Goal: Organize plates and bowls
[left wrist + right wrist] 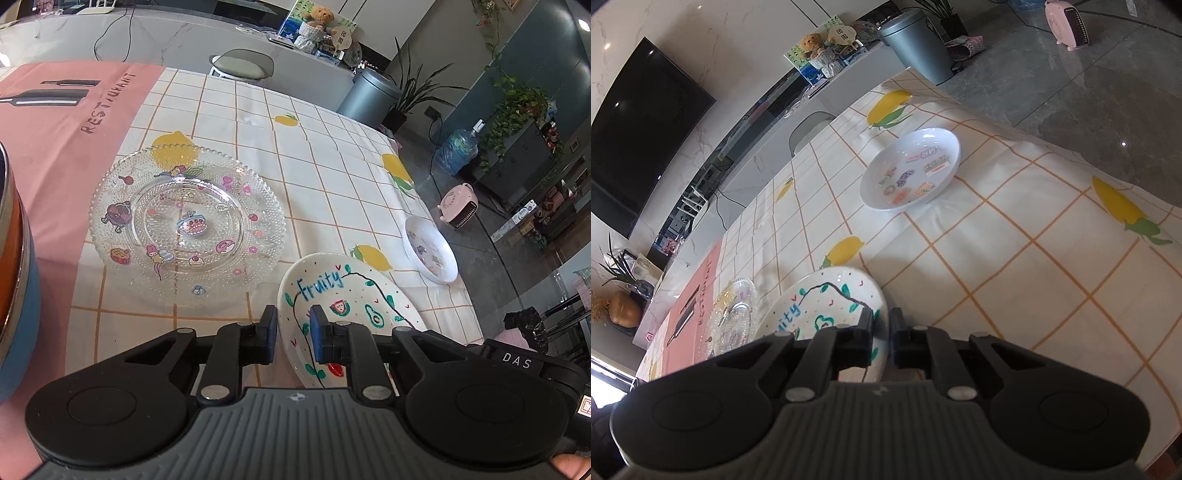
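White painted plate (347, 306) sits gripped at its rim between both grippers, left gripper (293, 328) and right gripper (881, 332), while the glass plate (184, 218) left and sticker bowl (912, 170) far right lie unstacked, nothing sorted.

On the worktop (332, 155) the glass plate (186, 221) lies left of the painted plate (354, 295), just beside it. The sticker bowl (430, 249) sits further right, near the worktop's edge, apart from both. A bin (369, 94) stands on the floor beyond the far end.
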The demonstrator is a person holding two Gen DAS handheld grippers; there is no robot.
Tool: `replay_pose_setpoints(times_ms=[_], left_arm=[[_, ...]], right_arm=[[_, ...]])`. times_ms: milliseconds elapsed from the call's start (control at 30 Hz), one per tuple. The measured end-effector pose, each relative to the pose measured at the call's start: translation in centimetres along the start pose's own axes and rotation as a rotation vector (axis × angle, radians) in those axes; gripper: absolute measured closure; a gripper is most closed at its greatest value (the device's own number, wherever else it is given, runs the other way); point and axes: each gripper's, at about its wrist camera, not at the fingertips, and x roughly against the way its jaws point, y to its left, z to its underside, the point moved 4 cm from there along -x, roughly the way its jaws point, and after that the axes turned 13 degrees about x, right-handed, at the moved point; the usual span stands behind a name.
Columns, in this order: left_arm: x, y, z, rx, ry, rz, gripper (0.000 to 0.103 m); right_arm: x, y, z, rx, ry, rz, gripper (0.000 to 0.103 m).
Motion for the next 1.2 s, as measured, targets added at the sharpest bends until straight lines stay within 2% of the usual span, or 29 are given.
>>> replay_pose_setpoints(times_ms=[233,500,767,1033,1200], left_arm=[[2.0,0.8,1.2,-0.021,0.014,-0.001,0.083],[4.2,3.3,2.6,0.007,0.044,0.007,0.083],[5.4,4.6,3.4,-0.001,0.051,0.018,0.083],[4.3,4.9,3.2,-0.004,0.053,-0.006,0.084],[4.1,4.7,3.6,-0.051,0.047,-0.022,0.085]], right_arm=[[2.4,1.1,0.7,-0.010,0.007,-0.012,0.096],[3.7,2.0,3.8,-0.052,0.050,-0.035,0.096],[4.2,2.9,6.5,-0.063,0.090,-0.021,0.096],[3.4,3.2,6.0,-0.050,0.080,-0.009,0.096],[3.0,3.7,5.7,-0.007,0.073,0.013,0.095]])
